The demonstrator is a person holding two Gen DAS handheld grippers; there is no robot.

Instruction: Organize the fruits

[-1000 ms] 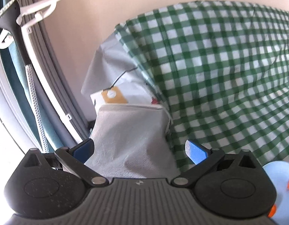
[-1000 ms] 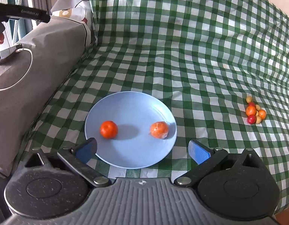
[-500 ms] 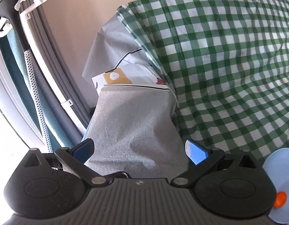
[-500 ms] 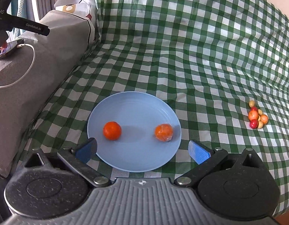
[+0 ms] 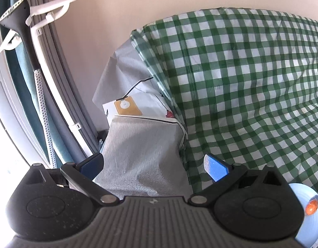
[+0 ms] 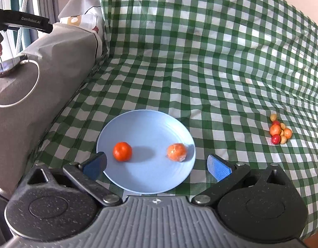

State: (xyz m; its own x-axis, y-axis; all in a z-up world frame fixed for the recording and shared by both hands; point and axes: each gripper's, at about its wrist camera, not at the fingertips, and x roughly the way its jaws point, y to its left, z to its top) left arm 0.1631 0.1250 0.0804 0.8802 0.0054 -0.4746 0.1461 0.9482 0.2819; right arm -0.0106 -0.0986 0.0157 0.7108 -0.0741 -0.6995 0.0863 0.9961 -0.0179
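Right claw (image 6: 156,163): your blue pads are spread wide and hold nothing; they hang low over the near rim of the round pale-blue plate (image 6: 146,184).
Left claw (image 5: 153,165): also spread and empty, pointed at the grey fabric-covered bundle (image 5: 142,155) beside the tabletop, away from the fruit; the plate shows only at the far right edge of its view.
Fruit already plated: a deep-orange tangerine (image 6: 122,151) sits left of centre and a paler orange one that looks wrapped or peeled (image 6: 176,152) sits right of centre, the two well apart.
Fruit left to sort: a small cluster of red, orange and yellow cherry-sized fruits (image 6: 279,132) lies on the green-and-white checked tablecloth (image 6: 200,62), touching one another, well apart from the plate.
Direction from your right claw: the cluster lies ahead and far to the right, beyond the right pad and past the plate's right rim.
Nearer hand: the right one by a clear margin, so I judge the pick is yours to make with it.
Long axis: the cluster runs roughly front to back as the right camera sees it, so a claw closing left to right would span its narrow side.
Next move, as I judge it: swing right over the bare cloth, then descend on the cluster.
Risk: the little fruits are loose and round; a nudge may scatter them.
Unclear: whether they are joined by stems is too small to tell.
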